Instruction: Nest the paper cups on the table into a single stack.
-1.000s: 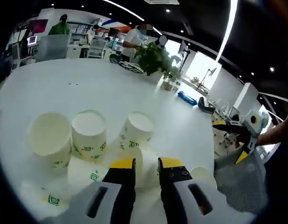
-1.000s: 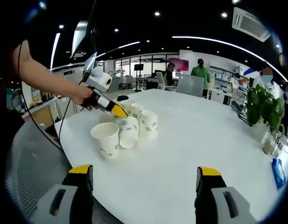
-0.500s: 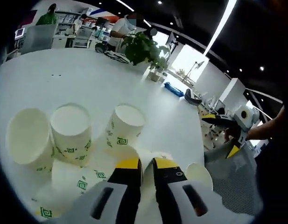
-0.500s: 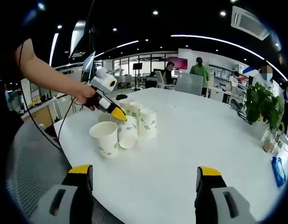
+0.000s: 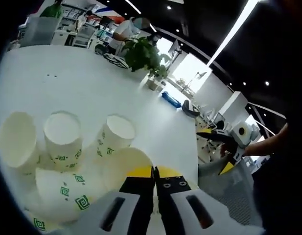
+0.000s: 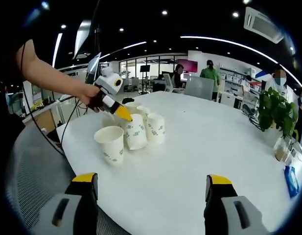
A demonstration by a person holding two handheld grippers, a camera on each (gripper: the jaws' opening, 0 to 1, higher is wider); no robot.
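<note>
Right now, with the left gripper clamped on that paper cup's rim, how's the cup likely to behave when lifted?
Probably very light: the left gripper pinches only the rim of the paper cup. Thin paper wall, so it likely dents under squeeze. Held by one edge, it may swing or bump the neighbouring cups.

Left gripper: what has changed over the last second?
The left gripper closed on the rim of a paper cup and lifted it from lying tipped to hanging mouth-up. The right gripper stayed open and off to the side; the other cups kept their places.
</note>
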